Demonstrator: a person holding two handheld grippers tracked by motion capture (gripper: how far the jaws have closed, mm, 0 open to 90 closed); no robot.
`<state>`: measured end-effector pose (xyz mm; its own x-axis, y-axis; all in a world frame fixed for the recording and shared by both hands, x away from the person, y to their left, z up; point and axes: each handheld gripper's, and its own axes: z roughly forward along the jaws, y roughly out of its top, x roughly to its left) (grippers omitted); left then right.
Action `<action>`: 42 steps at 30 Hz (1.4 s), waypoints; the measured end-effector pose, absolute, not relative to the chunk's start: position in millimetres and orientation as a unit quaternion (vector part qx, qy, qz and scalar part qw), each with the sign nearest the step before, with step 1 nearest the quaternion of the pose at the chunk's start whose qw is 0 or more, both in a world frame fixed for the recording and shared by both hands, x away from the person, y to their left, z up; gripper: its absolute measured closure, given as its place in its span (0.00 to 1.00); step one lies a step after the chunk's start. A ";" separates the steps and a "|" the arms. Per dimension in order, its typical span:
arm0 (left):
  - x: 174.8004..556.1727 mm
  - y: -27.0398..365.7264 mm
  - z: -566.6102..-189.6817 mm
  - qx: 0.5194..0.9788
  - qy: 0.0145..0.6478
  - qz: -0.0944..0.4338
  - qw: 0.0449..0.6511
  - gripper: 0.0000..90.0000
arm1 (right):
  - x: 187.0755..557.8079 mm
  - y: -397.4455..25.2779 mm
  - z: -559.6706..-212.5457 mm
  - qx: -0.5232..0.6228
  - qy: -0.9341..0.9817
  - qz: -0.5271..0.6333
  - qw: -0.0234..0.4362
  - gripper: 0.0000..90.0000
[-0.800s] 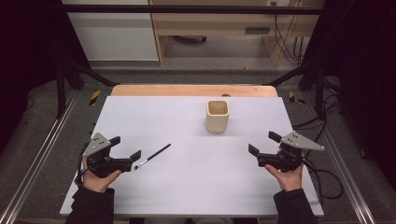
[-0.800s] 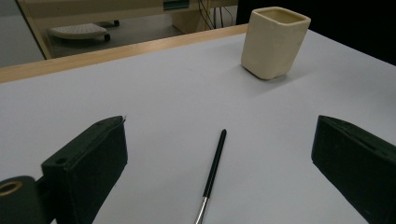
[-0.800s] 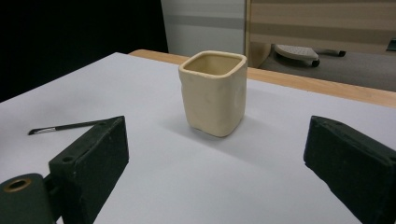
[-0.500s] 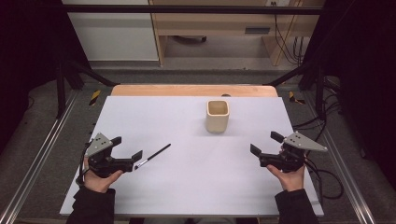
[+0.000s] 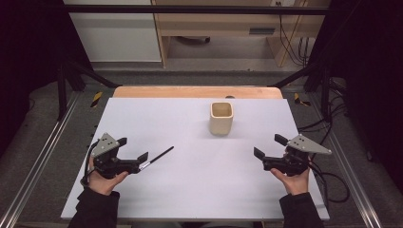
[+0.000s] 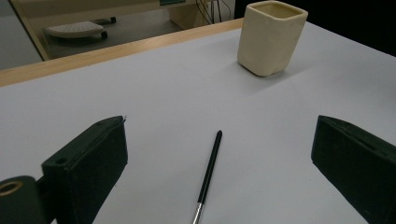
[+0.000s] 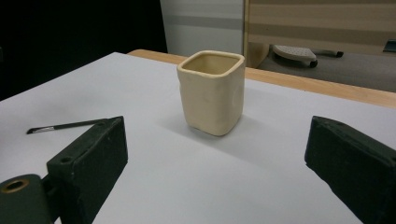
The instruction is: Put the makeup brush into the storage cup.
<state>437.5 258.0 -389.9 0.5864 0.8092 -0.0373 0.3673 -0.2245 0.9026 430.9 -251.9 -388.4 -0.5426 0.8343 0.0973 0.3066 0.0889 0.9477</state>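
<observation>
Your bench [image 5: 190, 190] carries a bare white sheet from near edge to far, with a strip of wood showing along its far side. Past it, on the floor at twelve o'clock, stands a pale wooden cabinet [image 5: 214, 28], with cables [image 5: 287, 38] hanging at about one o'clock.

The cream square cup [image 5: 222, 118] stands upright at roughly one o'clock from the sheet's middle, mouth open upward, well apart from both your hands. Nothing lies between it and either gripper.

Your right gripper [image 5: 271, 153] sits at four o'clock of the sheet, fingers spread wide and holding nothing; in the right gripper view the cup [image 7: 212, 91] stands ahead between them, well beyond the tips.

Your left gripper [image 5: 130, 149] sits at eight o'clock, fingers likewise spread wide and empty. The thin black brush [image 5: 157, 157] lies flat on the sheet just ahead of it, pointing toward two o'clock, its metal-collared end nearest the gripper. In the left gripper view the brush [image 6: 208, 172] lies between the fingers, touching neither one.
</observation>
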 end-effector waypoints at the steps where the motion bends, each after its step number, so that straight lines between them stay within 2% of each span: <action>1: 438.9 256.9 -389.5 0.751 0.389 0.227 0.483 0.04 | 431.2 -251.6 -388.6 0.410 0.695 0.536 0.248 0.07; 24: 461.4 228.1 -381.7 0.795 0.360 0.214 0.439 0.04 | 432.4 -249.9 -390.6 0.411 0.701 0.527 0.250 0.07; 42: 487.1 221.8 -403.5 0.822 0.380 0.197 0.377 0.06 | 433.3 -247.7 -391.8 0.413 0.701 0.526 0.247 0.07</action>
